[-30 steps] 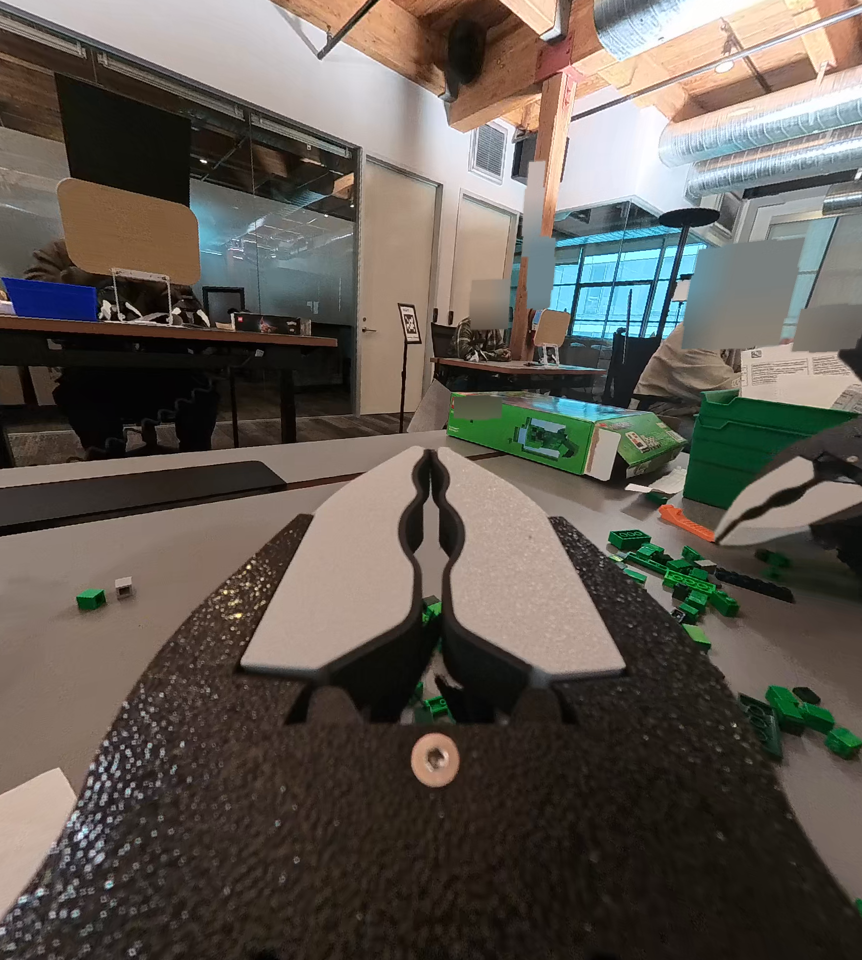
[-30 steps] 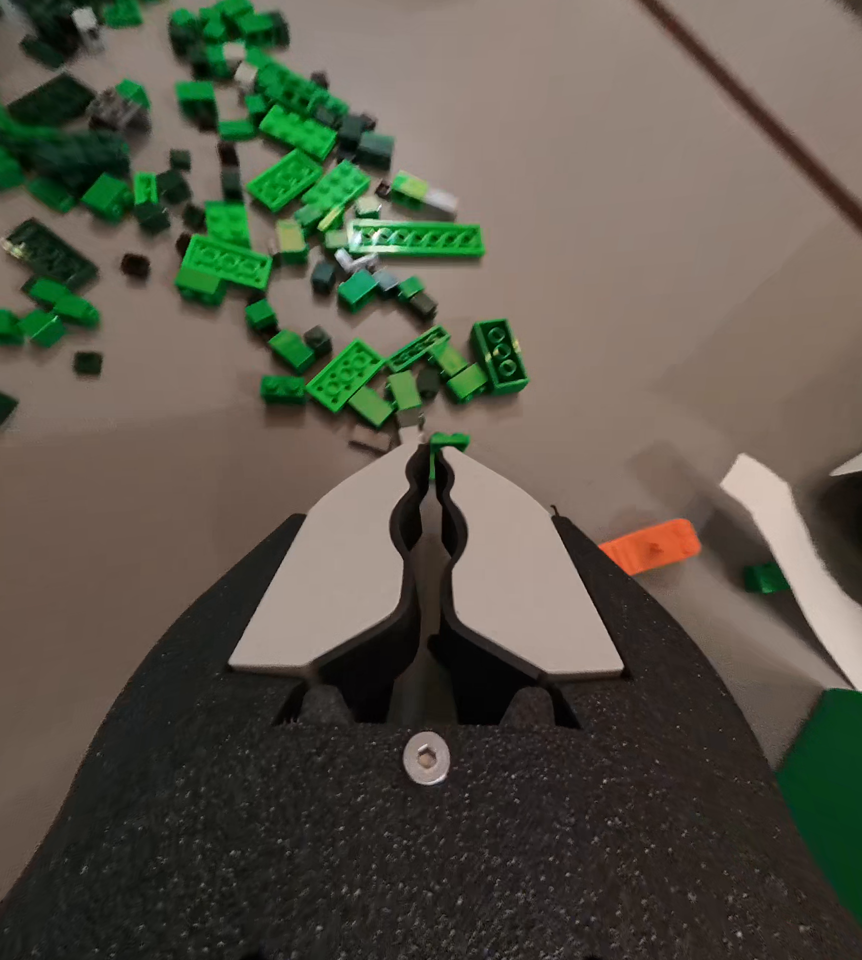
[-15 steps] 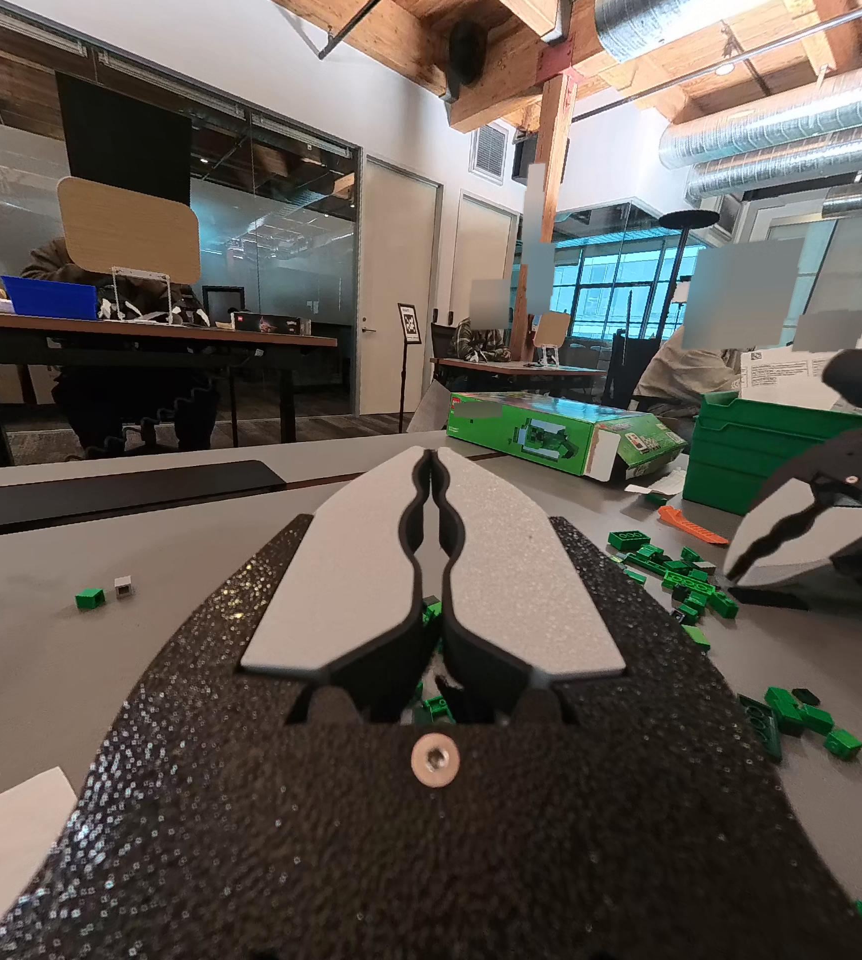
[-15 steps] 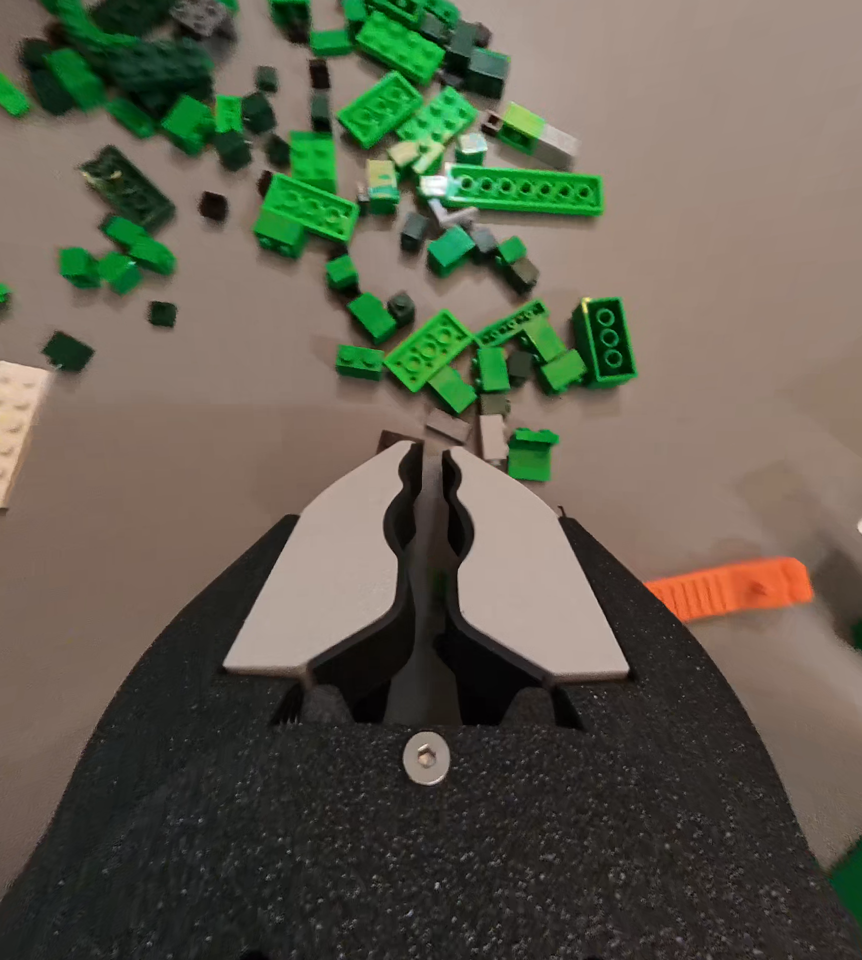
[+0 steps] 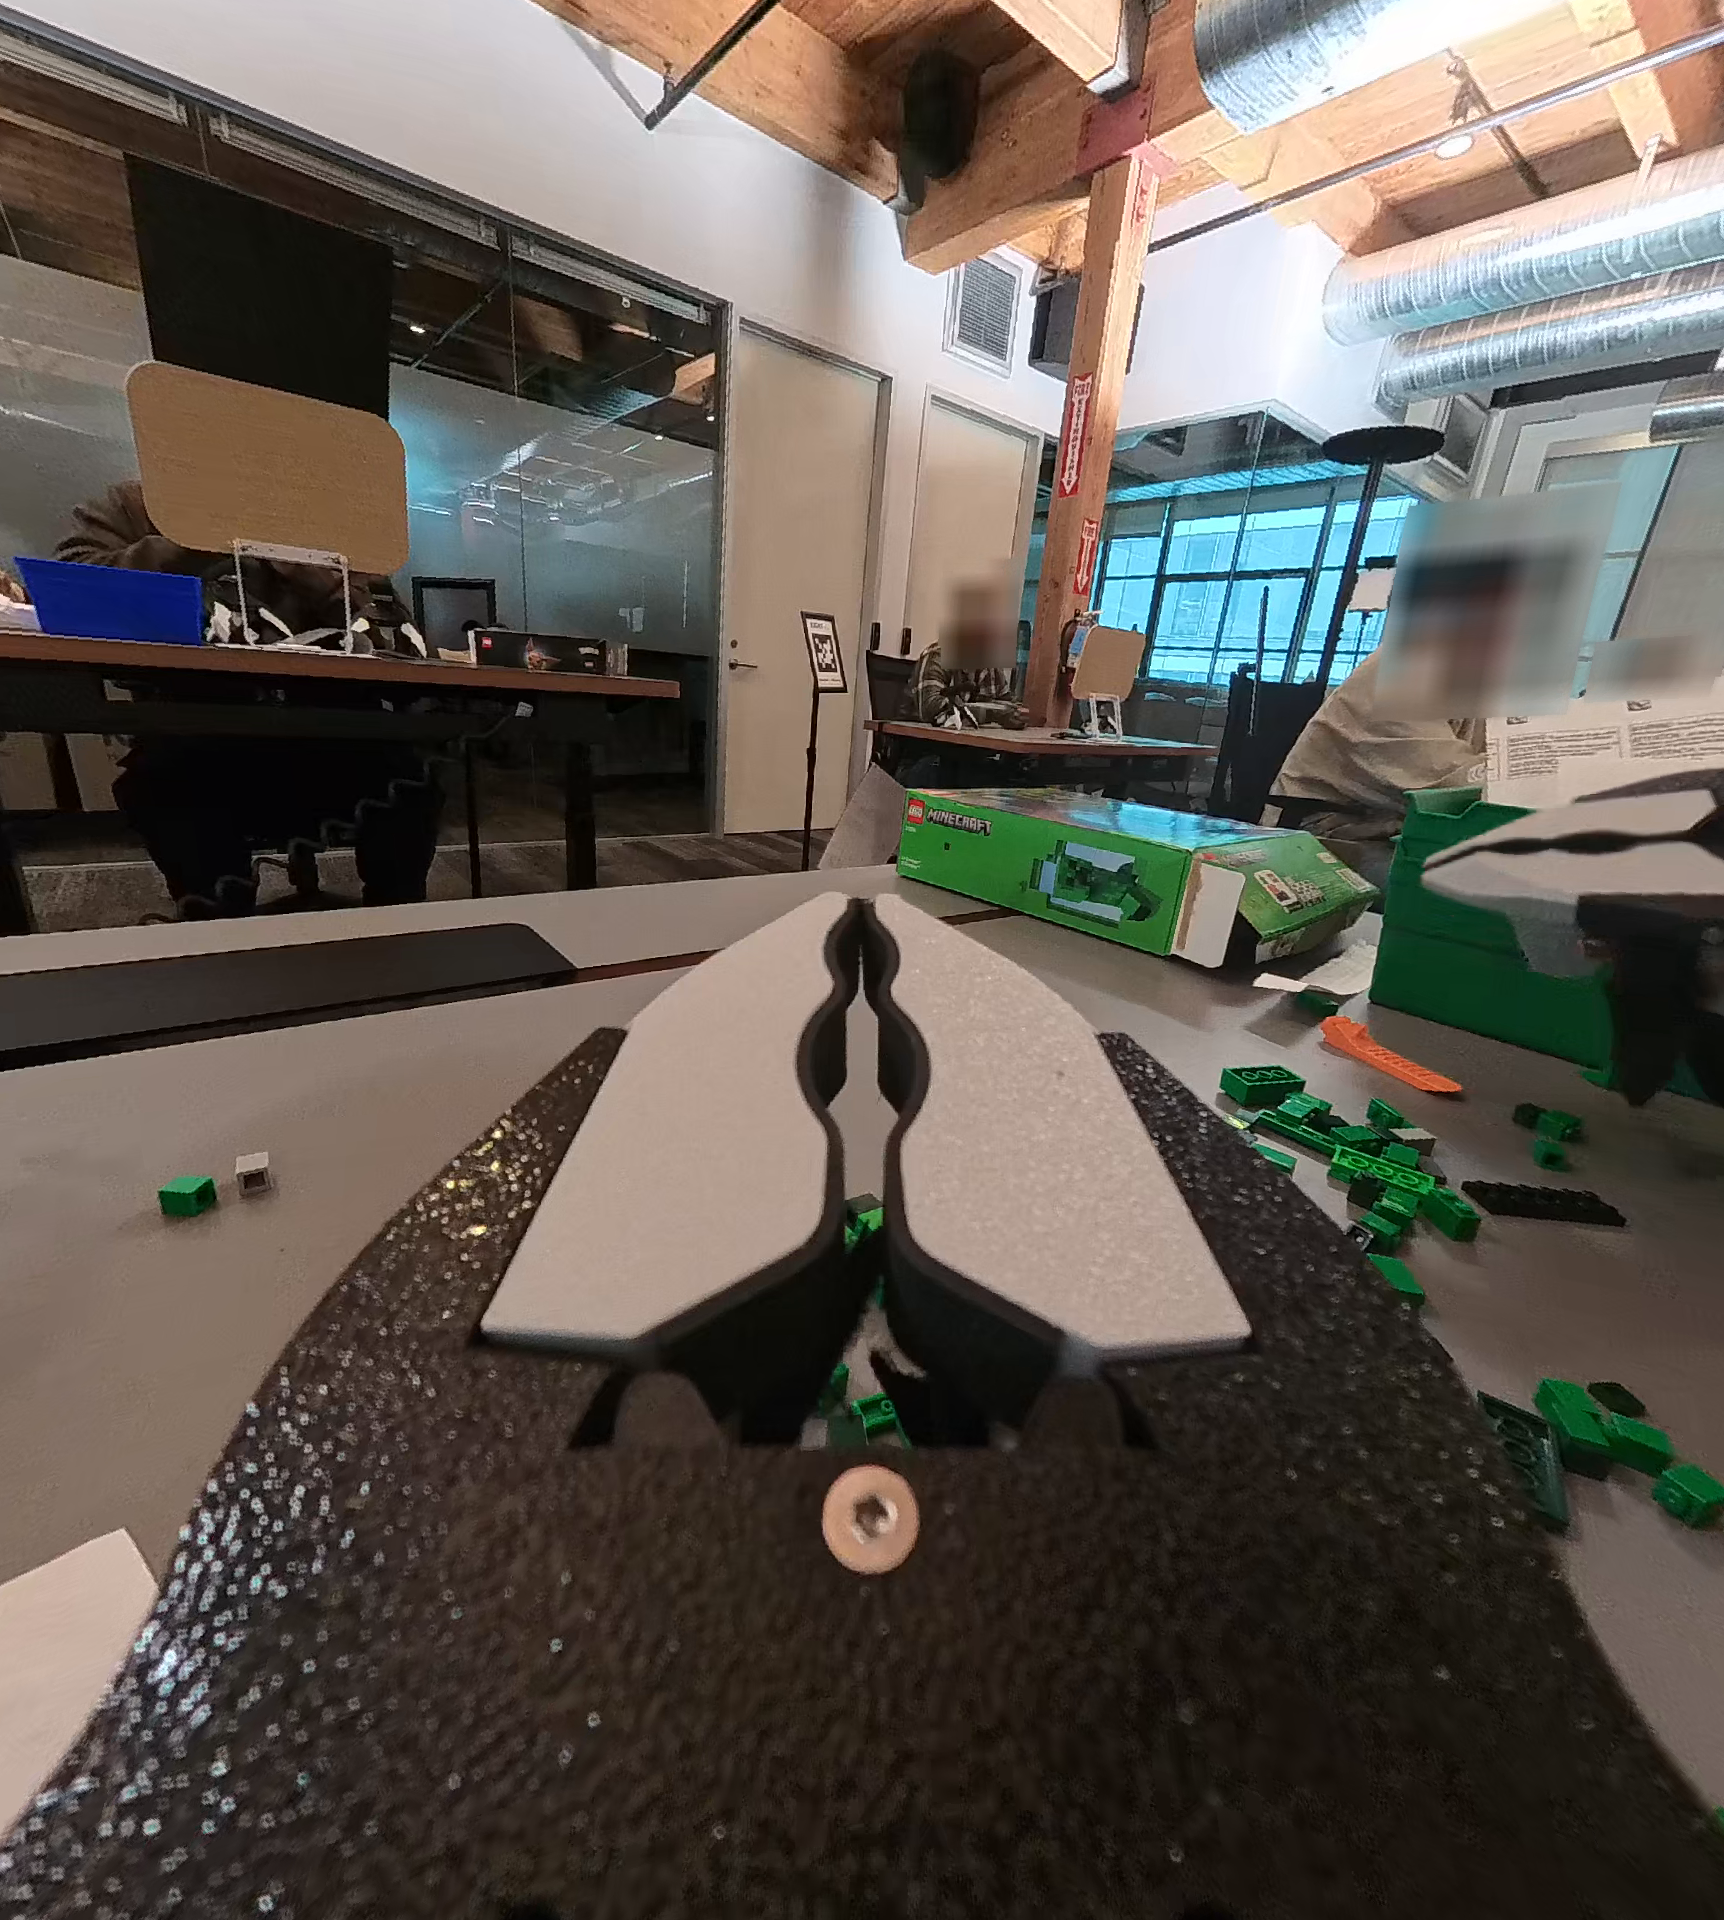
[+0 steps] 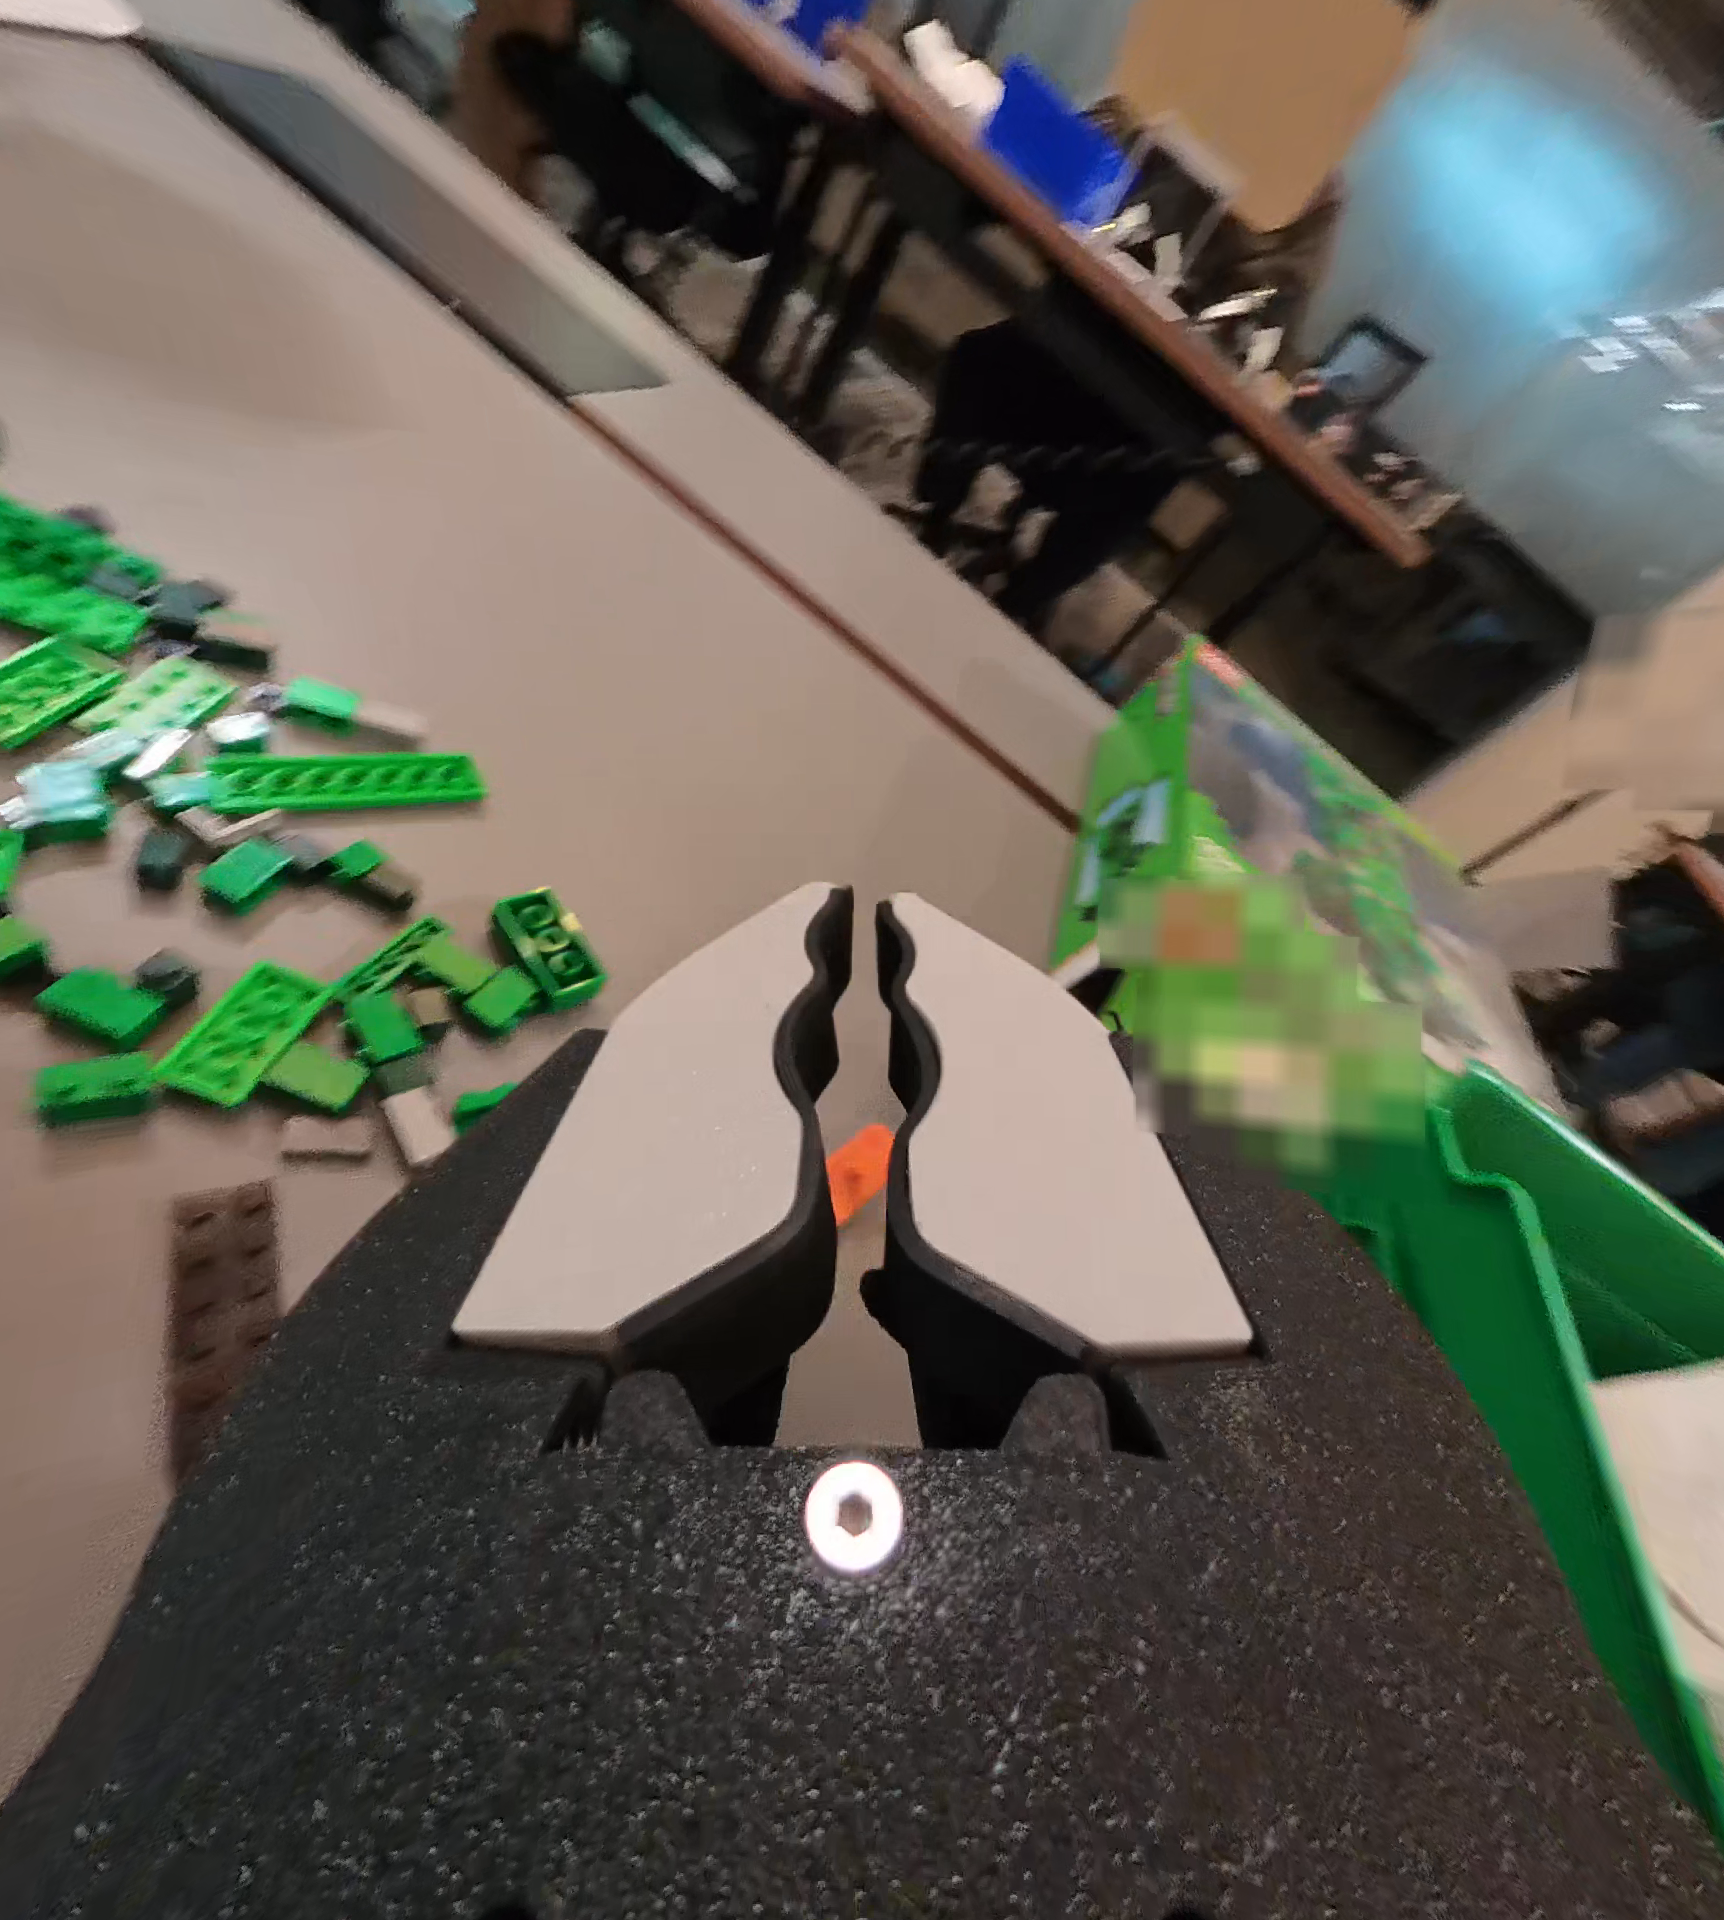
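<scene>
Grippers are hanging over a grey table strewn with toy bricks. The left gripper is pointing level across the table with its fingers pressed together at the tips and nothing pinched between them. Loose green bricks are lying at its 3 o'clock, more are showing through the gap beneath it, and a lone green brick and a small grey brick are sitting at 9 o'clock. A black mat is lying at 10 o'clock and a green carton at 1 o'clock. The right gripper is tilting above the table with its fingers parted by a narrow slit, gripping nothing. An orange tool is showing through that slit on the table below. In its view the brick pile is spreading at 9 o'clock, a dark studded plate is lying at 8 o'clock, and a green bin is standing at 4 o'clock, just beside the gripper.
</scene>
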### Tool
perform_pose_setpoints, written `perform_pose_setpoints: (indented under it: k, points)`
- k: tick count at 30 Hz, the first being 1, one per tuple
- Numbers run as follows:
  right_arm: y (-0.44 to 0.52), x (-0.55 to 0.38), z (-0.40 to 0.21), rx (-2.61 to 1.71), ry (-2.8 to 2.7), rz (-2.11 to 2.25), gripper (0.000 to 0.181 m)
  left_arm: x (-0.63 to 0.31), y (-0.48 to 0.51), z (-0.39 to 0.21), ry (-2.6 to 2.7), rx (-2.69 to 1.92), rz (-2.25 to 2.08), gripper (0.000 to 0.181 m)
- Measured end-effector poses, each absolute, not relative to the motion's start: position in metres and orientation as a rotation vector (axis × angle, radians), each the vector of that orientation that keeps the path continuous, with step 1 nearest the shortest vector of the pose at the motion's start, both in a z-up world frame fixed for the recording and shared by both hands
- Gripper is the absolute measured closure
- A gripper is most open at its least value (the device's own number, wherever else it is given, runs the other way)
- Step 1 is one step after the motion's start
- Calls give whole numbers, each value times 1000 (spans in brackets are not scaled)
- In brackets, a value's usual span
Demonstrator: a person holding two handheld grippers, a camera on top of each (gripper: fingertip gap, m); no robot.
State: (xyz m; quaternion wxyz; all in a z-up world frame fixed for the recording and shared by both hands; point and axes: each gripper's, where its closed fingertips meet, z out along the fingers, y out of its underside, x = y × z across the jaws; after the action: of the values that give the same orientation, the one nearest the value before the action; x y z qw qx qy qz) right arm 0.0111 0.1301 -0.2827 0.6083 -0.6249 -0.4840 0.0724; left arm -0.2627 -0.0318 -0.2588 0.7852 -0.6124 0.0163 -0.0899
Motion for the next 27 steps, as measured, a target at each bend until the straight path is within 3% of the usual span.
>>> perform_pose_setpoints:
  k: [8, 27]
  points:
    - [141, 33, -247, -1347, -881, 98, 177, -263, -32, -259, 35, -1323, -199, 181]
    - [136, 25, -246, -1309, -915, 69, 179, -263, -31, -259, 35, -1323, -201, 181]
